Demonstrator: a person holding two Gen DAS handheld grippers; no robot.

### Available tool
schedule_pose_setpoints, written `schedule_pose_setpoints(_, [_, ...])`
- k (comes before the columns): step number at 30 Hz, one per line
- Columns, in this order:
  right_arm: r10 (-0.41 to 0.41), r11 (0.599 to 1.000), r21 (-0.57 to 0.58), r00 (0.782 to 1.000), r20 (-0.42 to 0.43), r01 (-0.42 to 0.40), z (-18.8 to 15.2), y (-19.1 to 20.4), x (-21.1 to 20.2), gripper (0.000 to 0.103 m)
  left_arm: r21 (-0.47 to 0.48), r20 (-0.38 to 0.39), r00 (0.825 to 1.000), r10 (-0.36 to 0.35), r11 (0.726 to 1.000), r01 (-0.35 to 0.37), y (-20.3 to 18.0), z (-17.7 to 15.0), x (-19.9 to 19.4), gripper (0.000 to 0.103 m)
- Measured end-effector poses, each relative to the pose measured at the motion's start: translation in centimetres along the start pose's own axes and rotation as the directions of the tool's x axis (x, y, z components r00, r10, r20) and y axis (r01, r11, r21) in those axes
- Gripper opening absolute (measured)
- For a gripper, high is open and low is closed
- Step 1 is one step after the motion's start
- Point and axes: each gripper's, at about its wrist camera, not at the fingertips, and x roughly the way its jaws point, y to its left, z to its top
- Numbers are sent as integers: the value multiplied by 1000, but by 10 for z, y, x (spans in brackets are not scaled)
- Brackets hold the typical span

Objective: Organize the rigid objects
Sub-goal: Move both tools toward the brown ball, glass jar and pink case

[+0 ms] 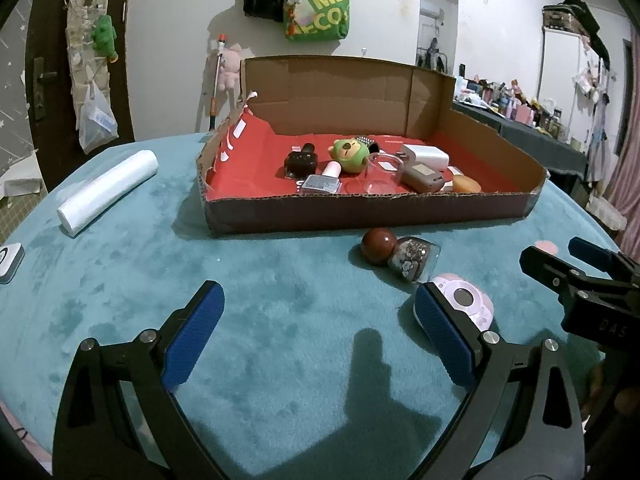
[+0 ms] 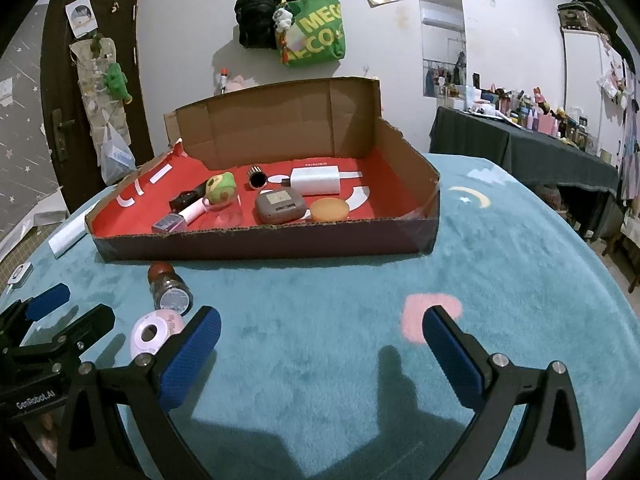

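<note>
Both my claws, left claw (image 1: 318, 322) and right claw (image 2: 322, 342), are hovering spread wide, gripping nothing. Pink case (image 1: 466, 300), glass jar (image 1: 414, 258) and brown ball (image 1: 378, 245) are lying on the desk (image 1: 280, 280) at my left claw's 1 o'clock, just before the cardboard tray (image 1: 360, 212).

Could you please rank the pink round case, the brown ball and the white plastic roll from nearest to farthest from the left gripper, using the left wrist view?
From the left gripper:
1. Pink round case, beside its right finger.
2. Brown ball, ahead, right.
3. White plastic roll, far left.

white device (image 1: 9, 262) cut by left edge, pink case (image 1: 466, 304) partly hidden
</note>
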Motion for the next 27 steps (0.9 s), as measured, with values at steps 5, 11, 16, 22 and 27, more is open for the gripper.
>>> schedule_pose_setpoints(5, [63,998,34,997,-37,-62,4,3,1,103,12,-14,999,29,1000,-28,7,4,1,98])
schedule_pose_setpoints(11, [148,989,17,985,-89,-147,7,25,5,103,-18,-17,998,61,998,-61,35,16,-2,97])
schedule_pose_setpoints(16, [204,978,-20,966,-158,-210,8,52,13,103,-38,-37,996,78,996,-79,57,23,-4,97])
schedule_pose_setpoints(22, [150,981,-81,953,-264,-176,-2,72,27,103,-53,-70,996,52,997,-56,63,27,0,97])
schedule_pose_setpoints(27, [72,995,-55,964,-256,-89,1,50,30,103,-51,-80,996,25,998,-29,55,33,4,97])
